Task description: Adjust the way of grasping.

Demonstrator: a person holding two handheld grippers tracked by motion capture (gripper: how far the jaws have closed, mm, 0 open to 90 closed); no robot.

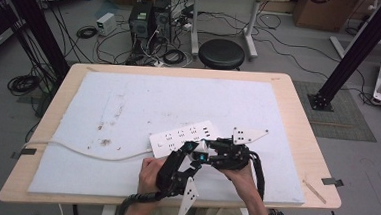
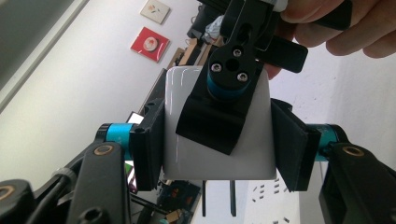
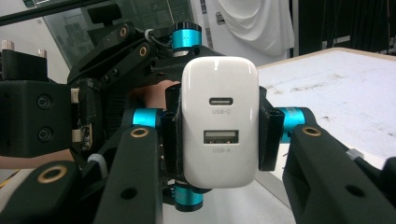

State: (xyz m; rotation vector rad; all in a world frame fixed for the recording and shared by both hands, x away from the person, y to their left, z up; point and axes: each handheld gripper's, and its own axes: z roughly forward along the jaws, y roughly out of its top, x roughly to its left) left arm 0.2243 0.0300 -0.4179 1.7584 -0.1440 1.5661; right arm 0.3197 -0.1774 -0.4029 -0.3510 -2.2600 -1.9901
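A white USB charger (image 1: 201, 149) is held in the air above the table's front middle, between both grippers. My left gripper (image 1: 194, 153) is shut on its two sides (image 2: 218, 163), and the charger's prongs (image 2: 232, 198) point down towards the table. My right gripper (image 1: 208, 148) comes from the other side and is shut on the charger (image 3: 219, 121), whose USB-C and USB-A ports face its camera. One right finger (image 2: 219, 112) lies across the charger's broad face. A white power strip (image 1: 186, 136) lies flat just behind the grippers.
The strip's white cable (image 1: 75, 150) runs left across the white mat (image 1: 179, 97) to the table's left edge. Brown stains (image 1: 105, 142) mark the mat's left part. A black stool (image 1: 222, 53) and computers (image 1: 149, 20) stand on the floor beyond the table.
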